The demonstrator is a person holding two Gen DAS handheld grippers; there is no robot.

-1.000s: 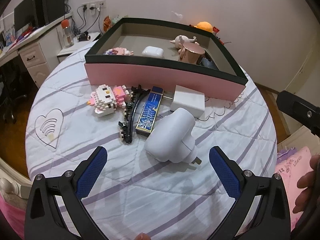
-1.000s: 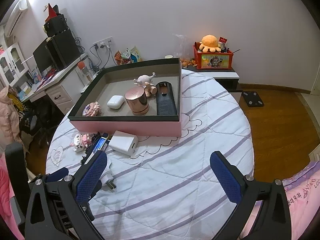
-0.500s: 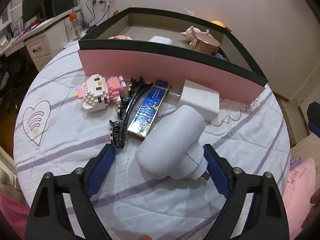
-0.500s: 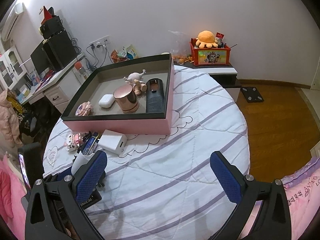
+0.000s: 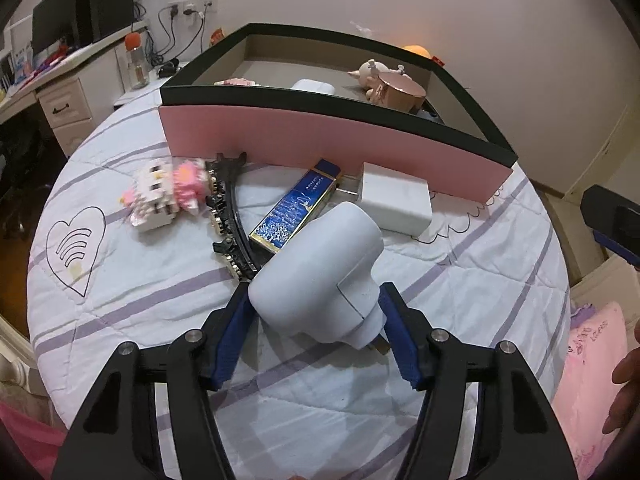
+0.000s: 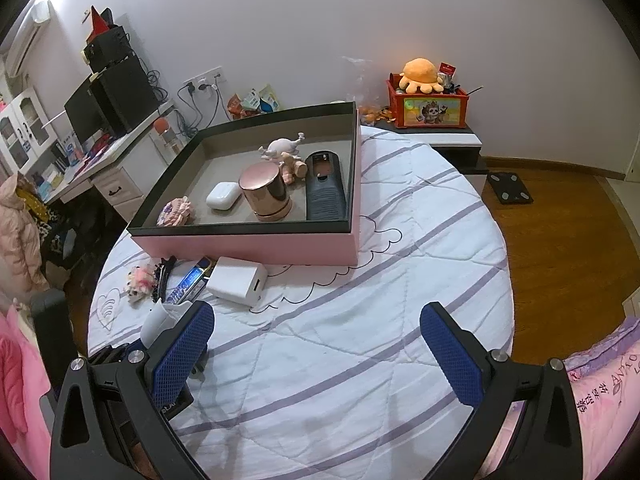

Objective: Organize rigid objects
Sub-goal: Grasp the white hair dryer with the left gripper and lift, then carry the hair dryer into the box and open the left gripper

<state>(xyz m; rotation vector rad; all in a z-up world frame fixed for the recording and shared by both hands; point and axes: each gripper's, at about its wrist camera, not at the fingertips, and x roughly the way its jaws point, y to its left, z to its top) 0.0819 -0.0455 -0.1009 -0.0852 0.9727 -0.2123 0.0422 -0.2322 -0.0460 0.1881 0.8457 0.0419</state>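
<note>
Two blue pads of the left gripper [image 5: 316, 328], just closing, flank the white plug adapter [image 5: 320, 276] on the quilt [image 5: 140, 280]; its long axis runs far-right toward the pink tray [image 5: 320, 140]. Right wrist view: right gripper [image 6: 316, 356] spread, empty, farther away; tray contents visible.

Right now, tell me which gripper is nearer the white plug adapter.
Left. The left gripper has just been closing its fingers around the white plug adapter. The right gripper hangs open beside it, off to its right, over bare quilt.
</note>
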